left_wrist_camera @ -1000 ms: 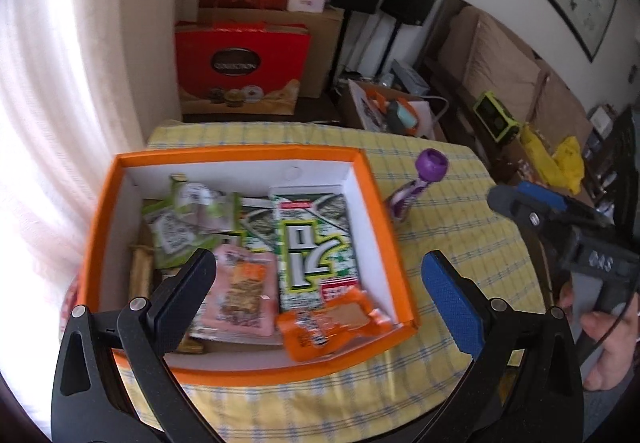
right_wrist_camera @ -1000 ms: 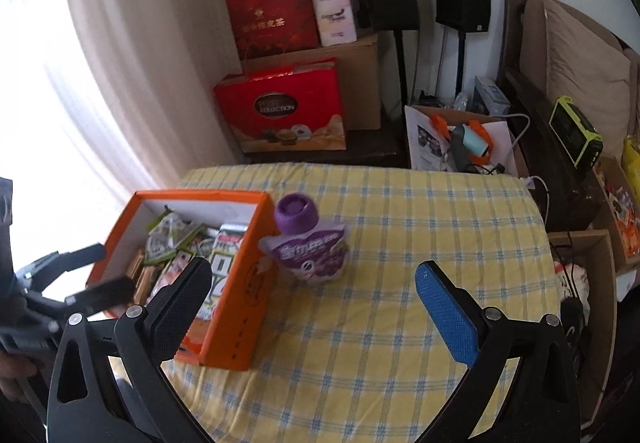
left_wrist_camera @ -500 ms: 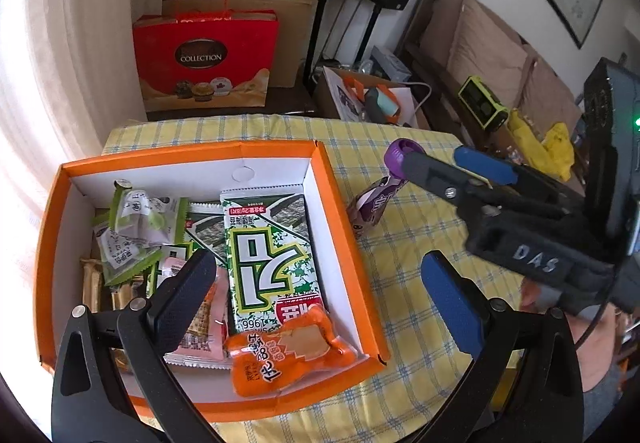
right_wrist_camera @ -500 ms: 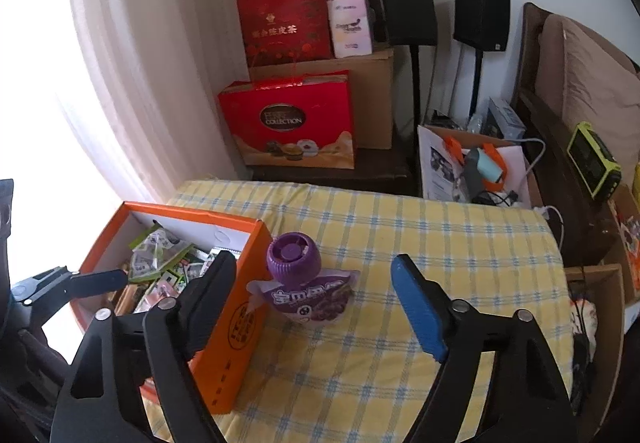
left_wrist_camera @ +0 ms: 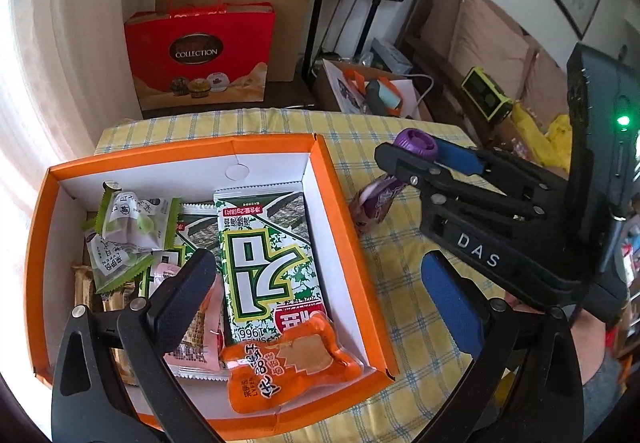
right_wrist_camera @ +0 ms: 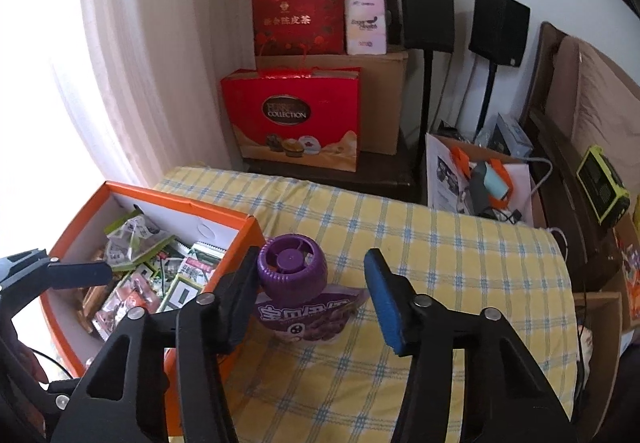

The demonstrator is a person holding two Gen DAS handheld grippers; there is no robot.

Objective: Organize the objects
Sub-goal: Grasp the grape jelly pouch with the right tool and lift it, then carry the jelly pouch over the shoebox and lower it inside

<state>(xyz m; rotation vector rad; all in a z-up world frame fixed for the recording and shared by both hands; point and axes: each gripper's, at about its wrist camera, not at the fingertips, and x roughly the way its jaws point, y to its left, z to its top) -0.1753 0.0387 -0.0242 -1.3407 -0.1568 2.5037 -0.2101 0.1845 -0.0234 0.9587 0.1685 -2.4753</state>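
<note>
A purple spouted pouch [right_wrist_camera: 308, 307] with a big purple cap lies on the yellow checked tablecloth just right of the orange box [right_wrist_camera: 240, 227]. My right gripper [right_wrist_camera: 310, 295] is open with its jaws on either side of the cap, the black one touching or nearly touching it. In the left wrist view the pouch [left_wrist_camera: 378, 199] shows beside the box wall [left_wrist_camera: 340, 227], partly hidden by the right gripper [left_wrist_camera: 424, 159]. My left gripper [left_wrist_camera: 316, 295] is open and empty above the box, which holds several snack packets, among them a green seaweed pack [left_wrist_camera: 264, 255] and an orange packet [left_wrist_camera: 288, 367].
The tablecloth [right_wrist_camera: 440, 283] extends right of the pouch to the table edge. Beyond the table stand red gift bags [right_wrist_camera: 292, 119], a cardboard box, two black speakers on stands [right_wrist_camera: 428, 15], a paper bag [right_wrist_camera: 472, 183] and a sofa at right.
My right gripper has moved down and forward onto the pouch, so its jaws now straddle the cap. My left gripper has shifted slightly over the box. The pouch has not moved.
</note>
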